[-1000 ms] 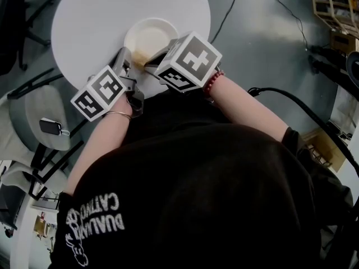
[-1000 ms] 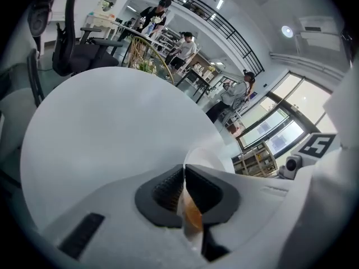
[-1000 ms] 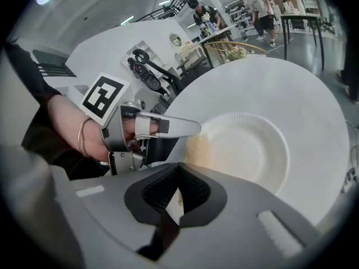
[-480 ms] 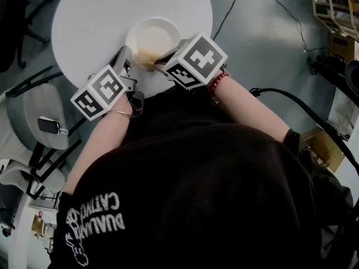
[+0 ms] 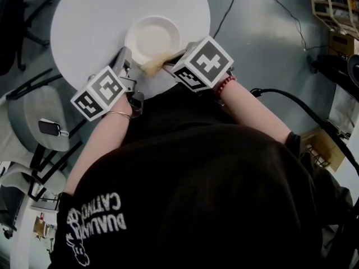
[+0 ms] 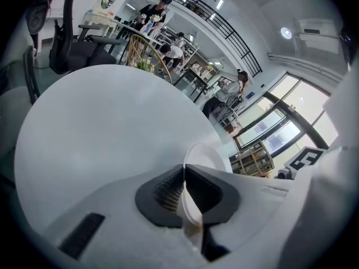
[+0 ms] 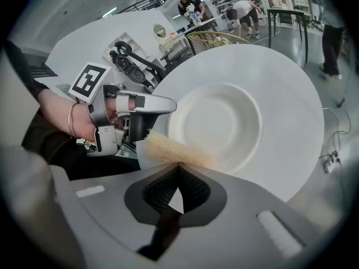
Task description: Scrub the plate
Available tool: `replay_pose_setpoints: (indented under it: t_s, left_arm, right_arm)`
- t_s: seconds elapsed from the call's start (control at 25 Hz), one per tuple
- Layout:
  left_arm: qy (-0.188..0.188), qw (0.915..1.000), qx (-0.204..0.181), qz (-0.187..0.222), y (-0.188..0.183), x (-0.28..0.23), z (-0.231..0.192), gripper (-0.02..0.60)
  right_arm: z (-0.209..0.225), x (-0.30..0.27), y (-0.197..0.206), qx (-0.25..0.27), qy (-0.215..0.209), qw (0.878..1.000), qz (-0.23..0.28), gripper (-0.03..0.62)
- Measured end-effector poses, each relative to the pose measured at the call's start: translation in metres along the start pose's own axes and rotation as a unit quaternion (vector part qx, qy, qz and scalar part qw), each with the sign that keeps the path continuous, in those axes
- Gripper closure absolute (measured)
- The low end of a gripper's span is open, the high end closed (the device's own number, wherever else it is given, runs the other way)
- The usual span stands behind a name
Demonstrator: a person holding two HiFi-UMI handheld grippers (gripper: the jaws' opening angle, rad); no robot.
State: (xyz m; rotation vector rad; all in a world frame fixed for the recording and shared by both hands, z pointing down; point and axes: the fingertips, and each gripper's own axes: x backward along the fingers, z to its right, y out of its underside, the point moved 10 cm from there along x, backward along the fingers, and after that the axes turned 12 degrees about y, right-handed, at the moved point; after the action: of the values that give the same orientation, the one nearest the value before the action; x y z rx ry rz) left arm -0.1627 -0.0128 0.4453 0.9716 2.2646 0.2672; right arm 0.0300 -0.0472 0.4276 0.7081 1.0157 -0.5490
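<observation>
1. My left tongs [image 6: 184, 171] are closed on the plate's rim. The thin white edge runs up between the ribbed pads.
2. My right tongs [image 7: 178, 167] are pinched tight on a tan sponge [image 7: 167, 149]. It fans out from the tips, more to the left than to the right.
3. The sponge lies across the near rim of the plate [image 7: 220, 121], just beside the tips of the left tongs. From the head view it fills the gap between the two tongs.
4. The plate is white and round with a shallow well. I hold it from its left side with the left tongs and meet it at the near side with the right.
5. The plate sits on the round white desk [image 5: 90, 21], close to the desk's edge nearest me.
6. Past the desk is grey floor. A black cable [image 5: 224, 18] trails to the right and a grey chair [image 5: 31, 114] stands at the left.
</observation>
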Motion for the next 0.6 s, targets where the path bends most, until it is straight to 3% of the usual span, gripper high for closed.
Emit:
replay_pose_setpoints:
  t_s: [0.28,0.6]
  left_arm:
    - [-0.007,1.0000,-0.002,0.001,-0.001,-0.003,-0.001,0.569]
    - [-0.025,0.9995,-0.007,-0.015,0.001,0.000,-0.007,0.568]
  right_arm:
    - [0.017,0.006,0.008,-0.003,0.044,0.999,-0.009,0.588]
    - [0.036,0.011,0.013,-0.043,0.060,0.997,0.001,0.588]
